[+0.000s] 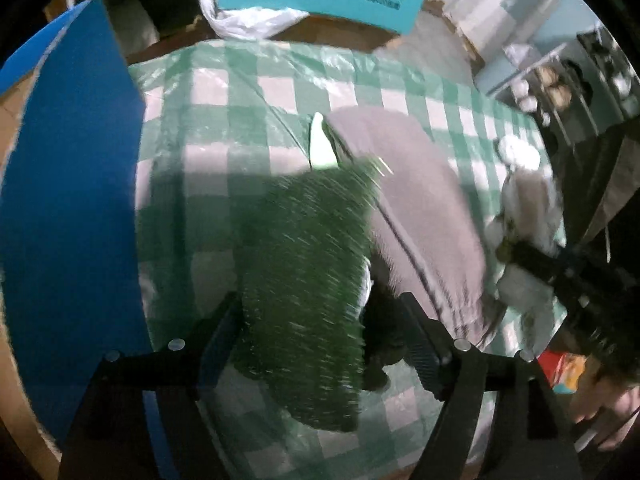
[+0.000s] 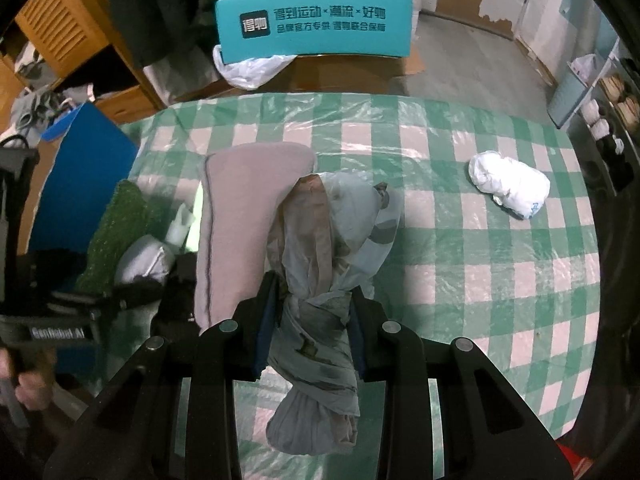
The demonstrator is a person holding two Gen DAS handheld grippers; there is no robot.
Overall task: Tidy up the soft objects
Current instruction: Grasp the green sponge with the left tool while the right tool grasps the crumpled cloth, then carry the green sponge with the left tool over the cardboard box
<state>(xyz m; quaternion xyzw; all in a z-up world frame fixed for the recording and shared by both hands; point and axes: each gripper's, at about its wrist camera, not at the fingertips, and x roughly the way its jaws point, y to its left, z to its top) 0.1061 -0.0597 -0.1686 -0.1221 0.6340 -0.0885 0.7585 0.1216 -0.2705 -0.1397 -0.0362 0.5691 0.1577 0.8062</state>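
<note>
Two grippers: right gripper (image 2: 312,320) pinches the knotted plastic bag (image 2: 320,248), light, limp, slippery, best held at its knot; left gripper (image 1: 320,320) gapes over the soft green turf mat (image 1: 308,260).

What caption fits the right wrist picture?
Right claw pinches a knotted plastic bag above the checked tablecloth.
</note>
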